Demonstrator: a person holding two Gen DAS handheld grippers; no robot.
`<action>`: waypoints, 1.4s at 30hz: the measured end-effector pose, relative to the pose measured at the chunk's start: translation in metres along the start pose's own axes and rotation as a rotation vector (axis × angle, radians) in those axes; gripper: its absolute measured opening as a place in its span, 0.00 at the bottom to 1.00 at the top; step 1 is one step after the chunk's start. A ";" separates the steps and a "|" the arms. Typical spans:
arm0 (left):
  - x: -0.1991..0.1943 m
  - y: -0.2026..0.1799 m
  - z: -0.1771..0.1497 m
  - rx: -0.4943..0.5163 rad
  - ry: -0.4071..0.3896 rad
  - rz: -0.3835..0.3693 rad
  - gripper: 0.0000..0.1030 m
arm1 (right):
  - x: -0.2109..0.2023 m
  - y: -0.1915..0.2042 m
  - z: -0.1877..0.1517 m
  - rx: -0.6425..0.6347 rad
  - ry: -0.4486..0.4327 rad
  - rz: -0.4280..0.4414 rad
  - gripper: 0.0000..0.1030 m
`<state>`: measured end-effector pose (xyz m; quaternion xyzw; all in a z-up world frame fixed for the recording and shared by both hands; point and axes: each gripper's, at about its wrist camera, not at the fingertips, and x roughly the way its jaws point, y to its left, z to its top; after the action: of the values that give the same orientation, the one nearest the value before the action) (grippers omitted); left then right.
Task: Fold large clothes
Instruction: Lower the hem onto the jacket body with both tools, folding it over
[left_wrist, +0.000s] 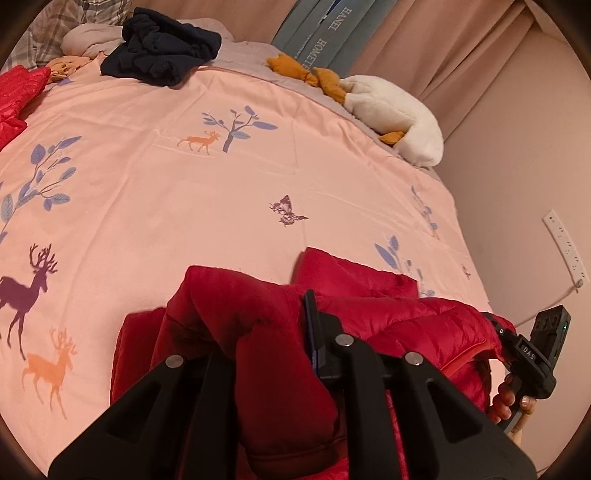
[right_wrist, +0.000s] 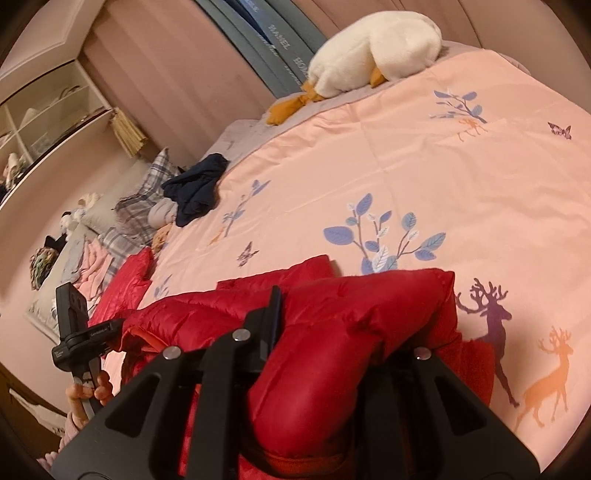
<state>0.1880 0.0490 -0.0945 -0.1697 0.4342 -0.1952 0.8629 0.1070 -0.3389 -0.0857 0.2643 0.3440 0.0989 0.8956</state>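
At near edge of bed (left_wrist: 155, 177): red puffer jacket (left_wrist: 266, 332) bunched, long axis running gripper to gripper. Left gripper (left_wrist: 273, 343) and right gripper (right_wrist: 354, 332) each clenched on jacket fabric; neither nearer.

One red quilted puffer jacket (left_wrist: 369, 325), one crumpled navy garment (left_wrist: 166, 51), one white plush goose (left_wrist: 391, 110), two black grippers, one pink printed bedspread (left_wrist: 221, 184).

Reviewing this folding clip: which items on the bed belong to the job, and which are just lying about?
In the job: red puffer jacket, left gripper, right gripper.

Lying about: navy garment, plush goose, plaid pillow, pink duvet.
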 end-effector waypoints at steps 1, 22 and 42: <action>0.005 0.000 0.002 0.003 0.006 0.012 0.14 | 0.003 -0.001 0.002 0.004 0.004 -0.004 0.16; 0.047 0.001 0.002 0.052 0.045 0.111 0.16 | 0.047 -0.022 0.003 0.051 0.085 -0.069 0.16; 0.056 -0.002 -0.002 0.075 0.045 0.143 0.16 | 0.053 -0.025 -0.001 0.060 0.098 -0.075 0.19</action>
<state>0.2170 0.0196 -0.1327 -0.1014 0.4570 -0.1531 0.8703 0.1452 -0.3406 -0.1300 0.2729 0.3999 0.0676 0.8724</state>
